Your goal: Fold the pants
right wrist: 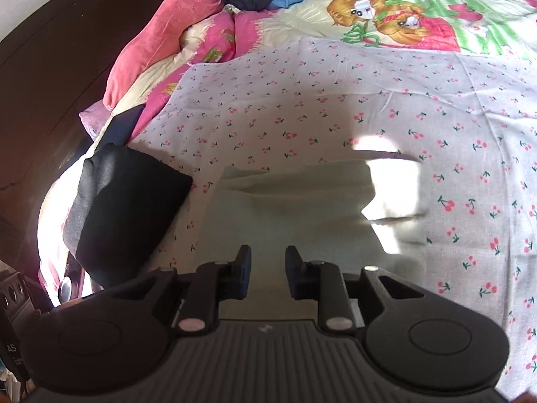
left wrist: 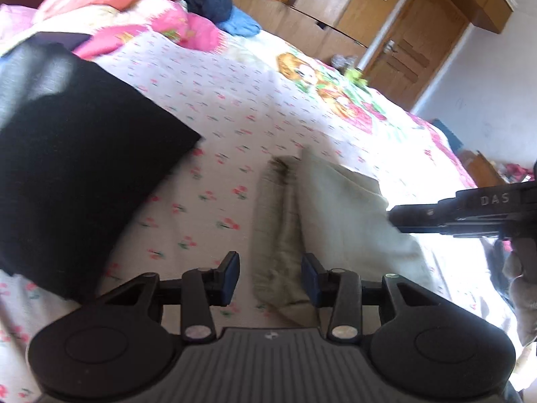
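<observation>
Both grippers [left wrist: 270, 277] [right wrist: 267, 270] open, empty; pants [right wrist: 288, 208] folded, near edge hidden

Sunlit bed [right wrist: 335, 94], wooden door [left wrist: 407, 53], white wall [left wrist: 486, 84] behind.

Pale beige pants [right wrist: 292, 208], soft plain fabric, already folded into a compact, roughly rectangular bundle. Lying flat on the cherry-print bed sheet [right wrist: 335, 100], near the front edge of the bed. Far edge straight across, with a shallow crease running just below it. Right part lit by bright sun, left part in shadow. From the left wrist view, seen edge-on [left wrist: 335, 208]: layered fold edges stacked along the left side, slightly darker and ribbed there, top layer smooth and gently rumpled. Just to the right of a black folded garment [right wrist: 127, 215], close beside it but not touching. Blurred in the left view.
</observation>
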Motion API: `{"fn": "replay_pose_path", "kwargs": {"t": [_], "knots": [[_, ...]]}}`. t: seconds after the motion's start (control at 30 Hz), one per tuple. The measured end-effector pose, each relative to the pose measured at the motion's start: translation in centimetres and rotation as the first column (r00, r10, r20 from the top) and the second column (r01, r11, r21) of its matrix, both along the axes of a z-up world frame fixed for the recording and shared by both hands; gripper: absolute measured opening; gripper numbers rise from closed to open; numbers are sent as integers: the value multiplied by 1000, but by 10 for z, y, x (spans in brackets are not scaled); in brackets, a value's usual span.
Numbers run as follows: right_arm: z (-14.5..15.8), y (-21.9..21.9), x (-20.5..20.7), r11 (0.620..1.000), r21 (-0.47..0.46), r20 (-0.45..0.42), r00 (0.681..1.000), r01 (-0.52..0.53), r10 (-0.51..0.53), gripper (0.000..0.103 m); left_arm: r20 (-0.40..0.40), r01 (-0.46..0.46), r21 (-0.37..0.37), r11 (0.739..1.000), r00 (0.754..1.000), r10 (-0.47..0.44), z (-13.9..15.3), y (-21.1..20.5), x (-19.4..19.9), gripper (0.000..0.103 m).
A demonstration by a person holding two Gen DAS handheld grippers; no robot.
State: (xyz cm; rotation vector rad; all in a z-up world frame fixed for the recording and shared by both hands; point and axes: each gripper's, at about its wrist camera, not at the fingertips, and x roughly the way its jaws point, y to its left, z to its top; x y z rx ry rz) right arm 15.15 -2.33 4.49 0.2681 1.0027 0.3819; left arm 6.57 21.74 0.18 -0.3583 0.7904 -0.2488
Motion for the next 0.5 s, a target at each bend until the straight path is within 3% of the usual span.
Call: {"fn": "replay_pose_path", "kwargs": {"t": [0.1,0.2,0.33,0.47,0.5], "knots": [[-2,14,16,999,21,17,999,-42,41,25,30,-24,-12,1000,999,24,13,11,-7,54],[-15,36,42,996,8,15,996,-87,87,25,80,29,-25,999,996,-27,22,1,-10,59],[-23,54,66,994,-11,-15,994,-112,112,25,86,133,79,988,986,-140,12,-37,-1,60],[1,55,71,970,-122,118,968,-208,222,26,37,217,133,967,974,-224,-3,-63,2,60],[4,56,77,958,-151,117,958,-243,261,28,34,228,133,965,972,-234,-5,-65,2,60]]}}
